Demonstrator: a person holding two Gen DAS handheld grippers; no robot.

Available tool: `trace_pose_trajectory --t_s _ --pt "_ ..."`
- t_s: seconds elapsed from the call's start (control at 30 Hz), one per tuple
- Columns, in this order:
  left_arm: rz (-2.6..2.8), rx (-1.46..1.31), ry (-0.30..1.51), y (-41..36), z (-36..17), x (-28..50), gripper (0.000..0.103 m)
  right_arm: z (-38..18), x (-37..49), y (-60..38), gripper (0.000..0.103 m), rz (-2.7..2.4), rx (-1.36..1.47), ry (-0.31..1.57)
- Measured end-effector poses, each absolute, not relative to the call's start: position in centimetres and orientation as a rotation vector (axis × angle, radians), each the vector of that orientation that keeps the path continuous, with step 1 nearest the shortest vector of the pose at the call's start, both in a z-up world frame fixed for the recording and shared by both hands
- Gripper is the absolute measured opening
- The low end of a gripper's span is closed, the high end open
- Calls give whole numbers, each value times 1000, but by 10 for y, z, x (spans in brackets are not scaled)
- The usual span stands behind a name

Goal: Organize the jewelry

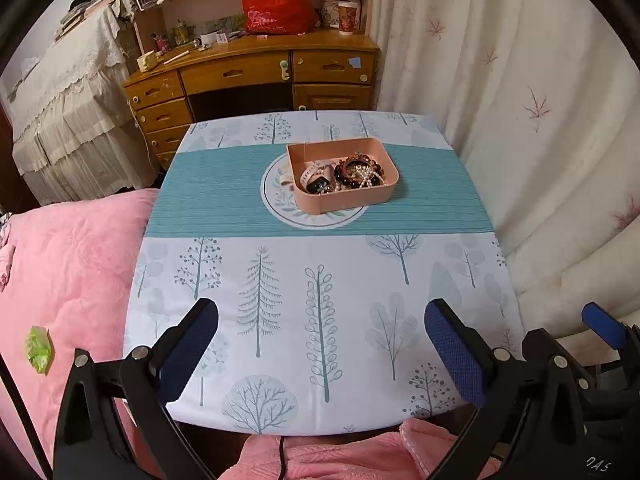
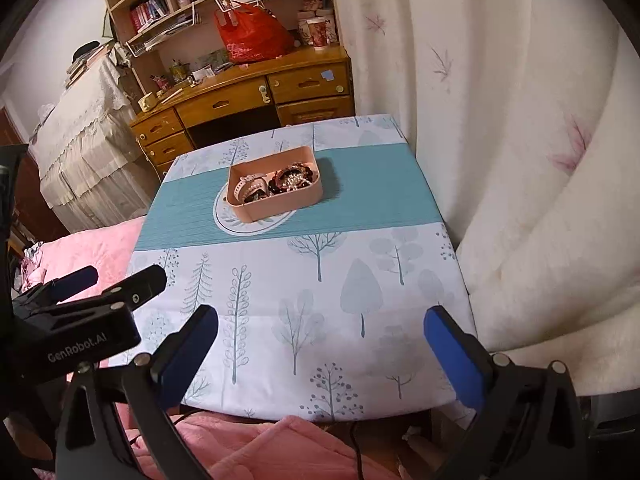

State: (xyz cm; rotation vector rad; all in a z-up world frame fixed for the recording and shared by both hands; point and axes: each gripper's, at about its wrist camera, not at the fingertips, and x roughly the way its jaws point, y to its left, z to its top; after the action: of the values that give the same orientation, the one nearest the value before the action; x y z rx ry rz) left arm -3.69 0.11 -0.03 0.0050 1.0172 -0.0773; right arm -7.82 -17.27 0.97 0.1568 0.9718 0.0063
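We judge the job close to finished, or finished: all the jewelry (image 1: 344, 176) we can see lies heaped in the pink tray (image 1: 384, 194), and nothing loose shows anywhere else on the table (image 1: 320, 340). In the tray we make out a pale strap at the left end, dark beads and a pearl string toward the right; they are piled together, not laid apart, so some sorting may be left, though we cannot tell what order is wanted.

The tray sits at the middle of the table, on the teal band of the cloth, nearer the far edge than the near one. Both our tools hang over the near edge, well apart from the tray. The left gripper (image 1: 322, 332) stands wide and released, with nothing between its blue pads. The right gripper (image 2: 320, 336) is likewise spread and bare, a little right of the left one.
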Motion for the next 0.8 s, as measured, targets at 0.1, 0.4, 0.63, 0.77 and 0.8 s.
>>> trace_pose_trajectory --t_s 0.1,0.4,0.63,0.77,0.8 --pt "-85 15 1008 4 2 -34 102 12 -75 -167 103 8 147 960" --pt "-80 17 1026 17 0 -28 102 12 -69 -153 103 11 143 978" --pt "-69 15 1030 22 0 -32 102 11 -68 -146 103 9 132 990" --pt "-66 11 1034 25 -1 -36 102 11 -71 -145 103 11 128 994" --pt "-66 11 1035 25 -1 -36 102 11 -72 -144 103 11 127 997"
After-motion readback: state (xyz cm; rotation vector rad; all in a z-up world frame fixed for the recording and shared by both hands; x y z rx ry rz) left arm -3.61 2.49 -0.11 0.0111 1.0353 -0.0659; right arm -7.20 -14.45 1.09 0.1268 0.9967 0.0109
